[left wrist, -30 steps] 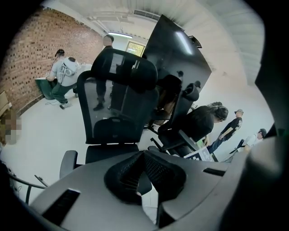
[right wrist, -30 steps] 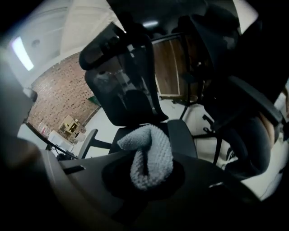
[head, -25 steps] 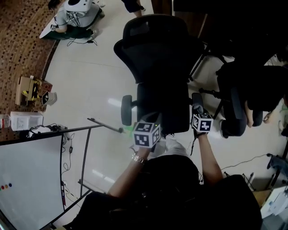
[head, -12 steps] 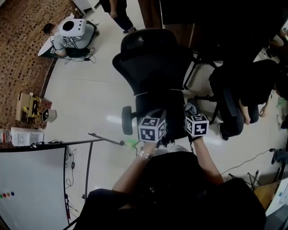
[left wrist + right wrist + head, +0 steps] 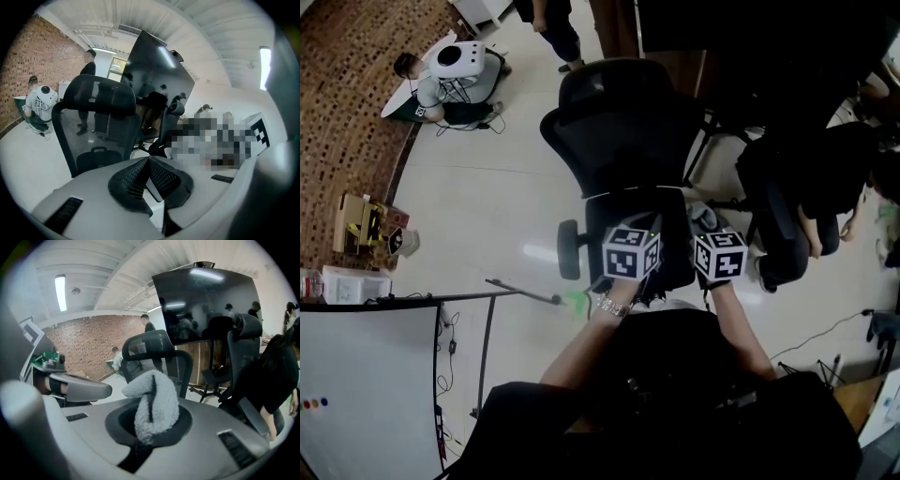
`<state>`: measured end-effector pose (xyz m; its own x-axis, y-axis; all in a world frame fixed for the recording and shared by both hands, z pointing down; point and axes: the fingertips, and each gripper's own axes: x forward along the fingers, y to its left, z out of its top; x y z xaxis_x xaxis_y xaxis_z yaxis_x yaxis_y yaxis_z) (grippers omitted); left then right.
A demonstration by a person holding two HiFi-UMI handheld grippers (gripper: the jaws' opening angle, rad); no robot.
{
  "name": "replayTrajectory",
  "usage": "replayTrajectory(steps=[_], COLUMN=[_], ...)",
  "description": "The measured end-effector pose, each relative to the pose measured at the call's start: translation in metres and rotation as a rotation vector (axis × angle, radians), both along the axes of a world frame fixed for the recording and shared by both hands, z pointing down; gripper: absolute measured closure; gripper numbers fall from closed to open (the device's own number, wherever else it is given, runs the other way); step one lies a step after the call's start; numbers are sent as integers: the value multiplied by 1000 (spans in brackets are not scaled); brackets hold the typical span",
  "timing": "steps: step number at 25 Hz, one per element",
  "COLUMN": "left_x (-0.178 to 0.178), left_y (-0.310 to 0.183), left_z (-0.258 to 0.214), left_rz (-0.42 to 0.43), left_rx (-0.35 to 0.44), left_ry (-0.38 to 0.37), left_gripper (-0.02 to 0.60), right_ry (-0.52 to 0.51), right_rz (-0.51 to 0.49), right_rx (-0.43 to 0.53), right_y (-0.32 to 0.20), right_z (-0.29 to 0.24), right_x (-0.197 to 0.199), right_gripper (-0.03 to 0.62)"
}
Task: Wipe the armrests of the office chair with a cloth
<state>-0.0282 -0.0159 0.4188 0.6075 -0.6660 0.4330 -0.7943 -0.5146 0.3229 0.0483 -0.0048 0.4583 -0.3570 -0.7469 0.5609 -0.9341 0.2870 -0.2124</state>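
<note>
Right gripper: jaws closed on a bunched grey cloth. A thick fold stands above the jaws and only a short tail hangs below.
Left gripper: jaws brought together with nothing between them, held over the front of the seat.
Office chair: directly ahead, backrest towards the far side. One armrest is exposed at the head view's left, well apart from the cloth.
Other armrest: not clearly made out. It is judged to lie under or just beside the cloth at the chair's right side; contact cannot be confirmed.
Stage: wiping is judged to be at or near the right-side armrest, with the left-side armrest not yet attended to.
Risk, cloth: the grip is on a bunched fold, so the cloth could be dragged out of the jaws if it is pressed hard along the pad.
Risk, chair: the chair could be rolled or swivelled away under sideways pressure, since it is not steadied by the empty gripper.
Risk, coverage: bare jaw, not cloth, could be rubbed on the armrest if the fold is not kept lowest.
Risk, surroundings: a second chair stands just beside and could be knocked.
</note>
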Motion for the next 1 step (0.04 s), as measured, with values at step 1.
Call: replayTrajectory(steps=[1], left_x=[0], left_y=[1], left_z=[0], left_rz=[5], left_rx=[0], left_ry=[3], left_gripper=[586], right_ry=[-1], right_rz=[-4], right_rx=[5], right_y=[2], right_z=[-3], right_x=[-1], right_gripper=[574])
